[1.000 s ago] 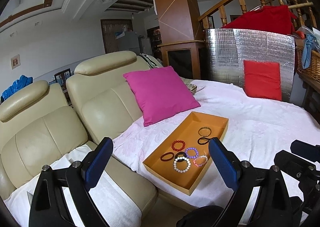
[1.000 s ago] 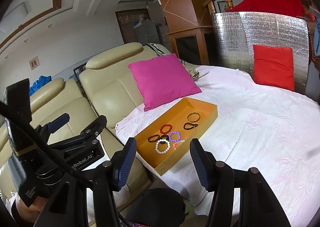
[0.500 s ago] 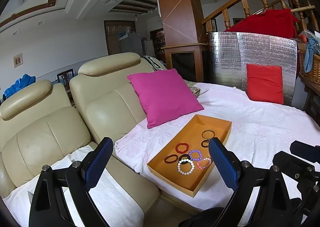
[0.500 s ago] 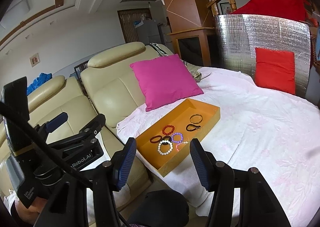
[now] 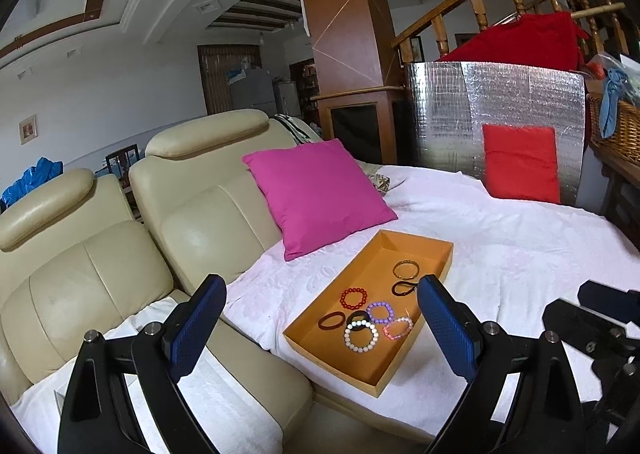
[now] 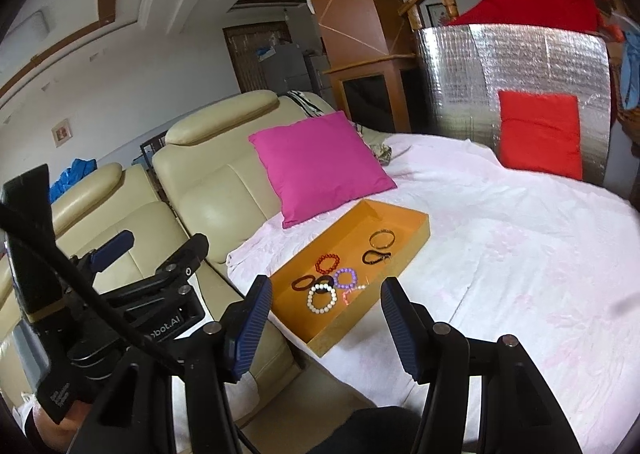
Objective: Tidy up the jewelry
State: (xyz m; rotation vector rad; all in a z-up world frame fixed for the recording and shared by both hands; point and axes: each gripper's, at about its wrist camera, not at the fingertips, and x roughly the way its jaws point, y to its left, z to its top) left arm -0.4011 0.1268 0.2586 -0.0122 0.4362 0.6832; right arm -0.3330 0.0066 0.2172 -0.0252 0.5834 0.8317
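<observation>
Hovering short of the orange tray (image 5: 352,274) of bracelets (image 5: 360,337), both the left hand-held gripper (image 5: 320,328) and right hand-held gripper (image 6: 326,312) are held released, grasping nothing.

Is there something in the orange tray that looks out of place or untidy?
Nothing is spilled or broken. The bracelets all lie inside the orange tray, but untidily: the white bead bracelet overlaps a dark ring, while the gold bangle lies apart. The tray sits askew, one corner past the bed's edge.
</observation>
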